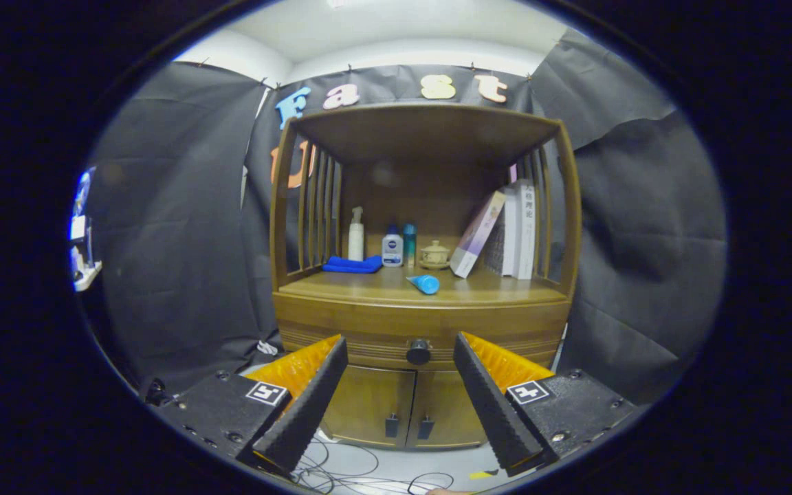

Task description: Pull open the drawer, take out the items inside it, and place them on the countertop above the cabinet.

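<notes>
A wooden cabinet [423,206] stands ahead against the black cloth wall. Its drawer [368,335] is closed, with a dark round knob [419,352] at the middle of its front. My gripper [401,344] is open, and the knob sits between the two fingertips, a little beyond them. The fingers [306,405] are black ribbed pads with orange backs, and nothing is held. The countertop [478,289] above the drawer carries a blue tube [425,283] lying near its front edge.
At the back of the countertop stand a white pump bottle [356,235], a small white bottle [392,247], a teal bottle [410,245], a lidded cup [434,254], a folded blue cloth [353,264] and leaning books [506,230]. Two lower doors [406,405] close the cabinet. Cables [361,467] lie on the floor.
</notes>
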A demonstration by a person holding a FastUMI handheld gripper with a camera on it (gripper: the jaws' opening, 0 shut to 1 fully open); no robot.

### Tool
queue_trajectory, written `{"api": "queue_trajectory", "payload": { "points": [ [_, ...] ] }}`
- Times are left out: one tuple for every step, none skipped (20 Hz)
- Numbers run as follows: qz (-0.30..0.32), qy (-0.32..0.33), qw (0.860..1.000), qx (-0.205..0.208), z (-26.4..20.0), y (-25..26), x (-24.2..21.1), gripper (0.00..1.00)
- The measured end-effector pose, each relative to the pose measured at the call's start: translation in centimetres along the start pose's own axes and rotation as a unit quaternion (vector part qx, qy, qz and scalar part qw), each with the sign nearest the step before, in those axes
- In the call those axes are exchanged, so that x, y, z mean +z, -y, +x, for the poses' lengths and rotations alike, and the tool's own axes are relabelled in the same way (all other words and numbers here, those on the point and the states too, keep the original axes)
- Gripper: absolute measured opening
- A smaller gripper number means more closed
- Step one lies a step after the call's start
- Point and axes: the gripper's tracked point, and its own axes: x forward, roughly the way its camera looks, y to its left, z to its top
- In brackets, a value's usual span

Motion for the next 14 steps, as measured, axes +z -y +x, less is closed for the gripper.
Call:
{"api": "queue_trajectory", "payload": {
  "points": [
    [0.002,0.008,1.0,0.001,-1.5,0.3,1.0,1.0],
    [0.003,0.018,1.0,0.003,-3.1,0.5,2.1,1.0],
    [0.003,0.031,0.999,0.003,-4.4,0.7,3.1,1.0],
    [0.001,0.04,0.999,0.002,-5.8,1.0,3.9,1.0],
    [-0.001,0.045,0.999,0.004,-6.7,0.9,4.2,1.0],
    [-0.001,0.049,0.999,0.01,-7.9,0.6,4.7,1.0],
    [-0.001,0.053,0.998,0.023,-9.1,0.1,5.1,1.0],
    [-0.004,0.055,0.998,0.034,-10.1,-0.3,5.3,1.0],
    [-0.005,0.059,0.997,0.04,-11.0,-0.3,5.5,1.0],
    [-0.007,0.063,0.997,0.042,-11.7,0.0,5.7,1.0],
    [-0.007,0.065,0.997,0.042,-12.1,0.3,5.7,1.0],
    [-0.008,0.065,0.997,0.042,-12.5,0.4,5.7,1.0],
    [-0.007,0.064,0.997,0.043,-12.8,0.5,5.7,1.0],
    [-0.007,0.064,0.997,0.045,-13.1,0.7,5.8,1.0]
  ]
}}
